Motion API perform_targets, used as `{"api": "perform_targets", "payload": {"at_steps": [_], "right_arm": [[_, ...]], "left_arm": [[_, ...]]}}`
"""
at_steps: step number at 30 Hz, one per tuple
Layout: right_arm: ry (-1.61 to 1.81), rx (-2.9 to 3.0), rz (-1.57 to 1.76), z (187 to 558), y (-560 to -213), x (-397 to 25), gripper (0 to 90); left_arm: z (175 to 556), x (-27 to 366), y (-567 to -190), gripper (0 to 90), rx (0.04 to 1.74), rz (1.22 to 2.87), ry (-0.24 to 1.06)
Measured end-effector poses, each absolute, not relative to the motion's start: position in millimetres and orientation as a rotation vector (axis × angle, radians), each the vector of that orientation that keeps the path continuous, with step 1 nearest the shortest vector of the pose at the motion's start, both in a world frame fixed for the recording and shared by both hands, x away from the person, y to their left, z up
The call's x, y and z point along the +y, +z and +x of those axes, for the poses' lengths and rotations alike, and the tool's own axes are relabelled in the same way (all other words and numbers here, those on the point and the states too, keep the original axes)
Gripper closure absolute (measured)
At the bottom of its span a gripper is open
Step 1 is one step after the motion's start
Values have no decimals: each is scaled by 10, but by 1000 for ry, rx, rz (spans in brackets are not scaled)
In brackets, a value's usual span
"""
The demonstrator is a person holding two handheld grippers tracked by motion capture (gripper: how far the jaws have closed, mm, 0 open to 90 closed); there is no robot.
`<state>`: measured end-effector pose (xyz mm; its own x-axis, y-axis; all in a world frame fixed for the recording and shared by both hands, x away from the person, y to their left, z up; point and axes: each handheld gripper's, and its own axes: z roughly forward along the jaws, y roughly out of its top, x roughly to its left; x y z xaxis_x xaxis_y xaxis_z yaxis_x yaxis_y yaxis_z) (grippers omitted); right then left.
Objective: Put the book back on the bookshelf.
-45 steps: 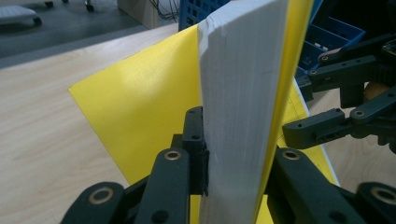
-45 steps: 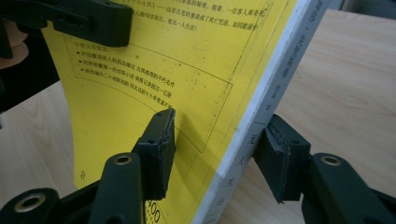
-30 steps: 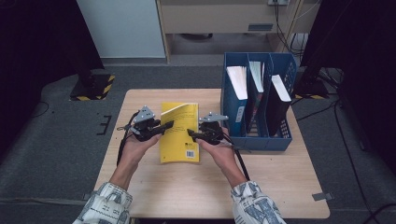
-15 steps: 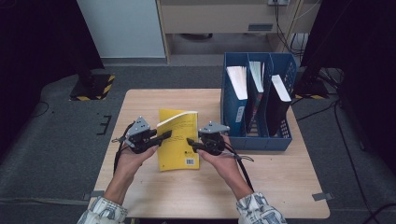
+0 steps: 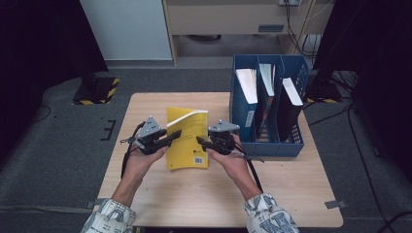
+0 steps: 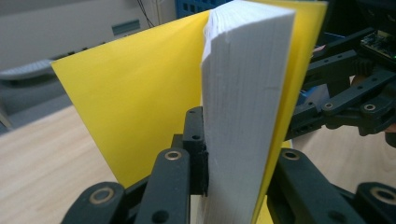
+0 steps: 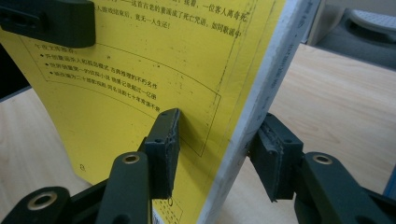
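— Where's the book [image 5: 187, 141]?
— Lifted on edge over the table [image 5: 301, 194], yellow cover facing the camera, pages toward 12 o'clock; blue file box [image 5: 243, 119] just beside it at 3 o'clock

— Left gripper [image 5: 171, 136]?
— At 9 o'clock of the book, jaws pinching the white page block, one cover fanned loose outside them

— Right gripper [image 5: 200, 141]?
— At 3 o'clock, jaws spread either side of the spine edge; one pad [image 7: 163, 144] close to the printed back cover, the other clear of it
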<state>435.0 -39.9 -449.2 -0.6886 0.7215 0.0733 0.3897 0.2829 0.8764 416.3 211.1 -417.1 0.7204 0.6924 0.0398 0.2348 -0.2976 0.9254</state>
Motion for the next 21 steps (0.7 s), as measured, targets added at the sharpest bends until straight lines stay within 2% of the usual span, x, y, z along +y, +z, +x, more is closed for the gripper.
{"api": "perform_targets", "payload": {"at_steps": [9,15,19,21], "right_arm": [[1387,2215,997,4296,-4507,-409,528],[1417,2219,946,4131,-4487,-415,522],[1441,2223,941,4061,-4480,-431,525],[1442,2227,934,4046,-4480,-434,526]], "left_arm": [[4045,2153,-4231,729,702,1822,541],[3907,2215,-4262,655,723,1795,517],[3826,2240,-4290,571,756,1770,505],[3814,2247,-4302,564,758,1766,500]]}}
